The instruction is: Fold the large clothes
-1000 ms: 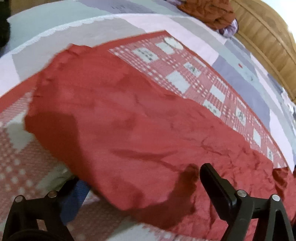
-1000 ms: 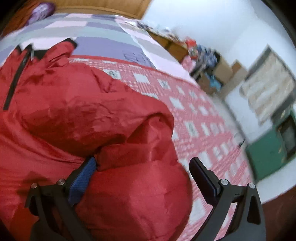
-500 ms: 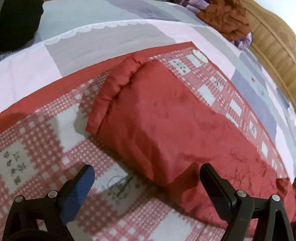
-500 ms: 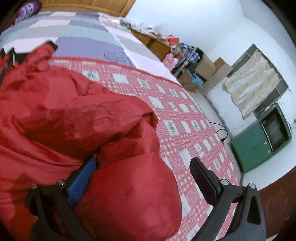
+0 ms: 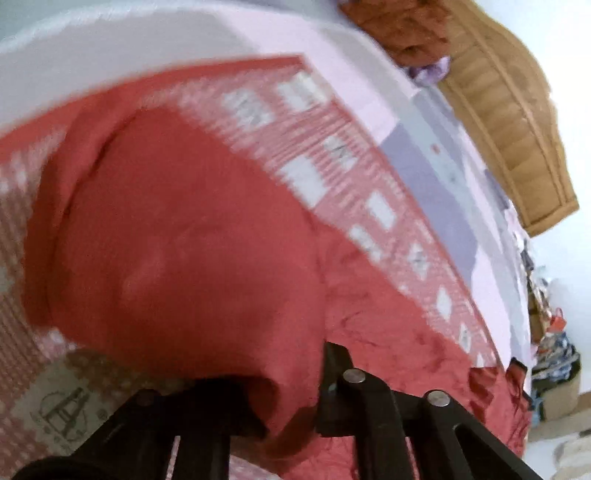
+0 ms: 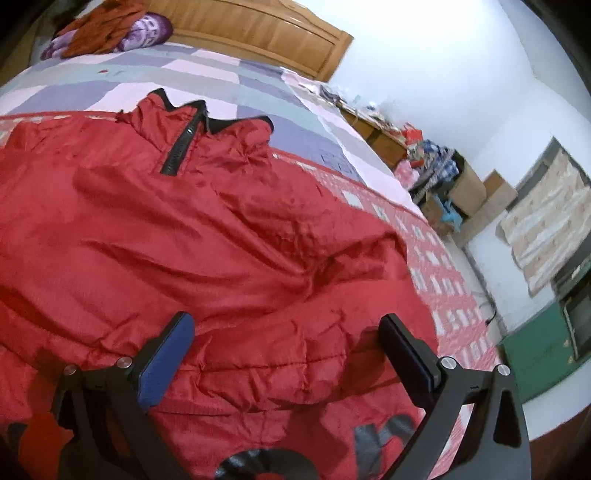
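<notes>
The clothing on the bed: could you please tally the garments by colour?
Red: 1, the red padded jacket with a black zip, spread on the bed.
Rust-orange: 1, the crumpled rust-orange garment by the wooden headboard.
Total: 2

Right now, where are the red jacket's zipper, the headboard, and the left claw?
zipper (image 6: 181, 147): right wrist view, on the black zip below the collar.
headboard (image 6: 258, 35): right wrist view, on its wooden panel.
left claw (image 5: 291, 406): left wrist view, between its fingertips, shut on a fold of the red jacket (image 5: 184, 240).

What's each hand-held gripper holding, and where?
Left hand-held gripper: shut on the jacket sleeve's edge. Right hand-held gripper: open, holding nothing.
</notes>
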Demonstrator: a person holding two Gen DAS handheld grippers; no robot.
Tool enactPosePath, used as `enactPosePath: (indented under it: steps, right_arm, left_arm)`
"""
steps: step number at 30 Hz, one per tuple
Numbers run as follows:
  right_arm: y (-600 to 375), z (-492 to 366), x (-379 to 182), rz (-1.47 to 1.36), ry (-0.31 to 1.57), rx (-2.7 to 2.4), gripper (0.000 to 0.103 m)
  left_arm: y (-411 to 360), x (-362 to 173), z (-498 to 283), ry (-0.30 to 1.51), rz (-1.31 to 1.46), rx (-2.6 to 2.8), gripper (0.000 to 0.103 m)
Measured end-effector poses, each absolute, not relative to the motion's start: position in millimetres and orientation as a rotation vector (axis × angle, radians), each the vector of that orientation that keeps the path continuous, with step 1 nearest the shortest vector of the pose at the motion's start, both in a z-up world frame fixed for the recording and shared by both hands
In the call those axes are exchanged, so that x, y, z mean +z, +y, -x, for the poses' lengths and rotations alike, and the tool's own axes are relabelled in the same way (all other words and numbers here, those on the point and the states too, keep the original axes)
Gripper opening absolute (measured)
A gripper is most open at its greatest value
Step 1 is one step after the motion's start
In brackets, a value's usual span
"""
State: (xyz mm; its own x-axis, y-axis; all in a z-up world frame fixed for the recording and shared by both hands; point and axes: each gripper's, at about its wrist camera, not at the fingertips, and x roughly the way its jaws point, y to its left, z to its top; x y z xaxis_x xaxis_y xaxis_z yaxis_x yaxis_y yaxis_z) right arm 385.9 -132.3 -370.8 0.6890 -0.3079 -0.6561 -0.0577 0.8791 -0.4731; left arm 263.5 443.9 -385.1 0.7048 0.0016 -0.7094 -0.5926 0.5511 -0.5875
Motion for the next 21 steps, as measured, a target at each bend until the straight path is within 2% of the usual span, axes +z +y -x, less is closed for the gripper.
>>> enactPosePath:
  steps: [5,7,10,12,16,21]
  right_arm:
    - [-113,-371,-345,0.504,0.674,-0.020,0.101]
    - [-104,-372,-353,0.502,0.728,0.047,0.101]
    - [-110,-386,-391,0.443,0.932,0.076,0.101]
    - [-117,-388,-388,0.376,0.933,0.085,0.101]
    - [-110,-385,-381,0.425,0.919,0.096,0.101]
    - [-116,-368,-357,0.357,0.894,0.164,0.101]
  left_arm:
    - [425,-325,-272,0.641,0.817,0.342,0.007]
    - [411,-295,-284,0.611,0.755,0.309,0.007]
    - [381,-255,-309,0.576,0.681,0.228,0.007]
    - [356,-235,-327,0.572,0.627,0.170,0.007]
    - [287,-199,-366,0.569,0.517,0.034,0.007]
    - [188,-176,-405,0.582,0.436,-0.149,0.007]
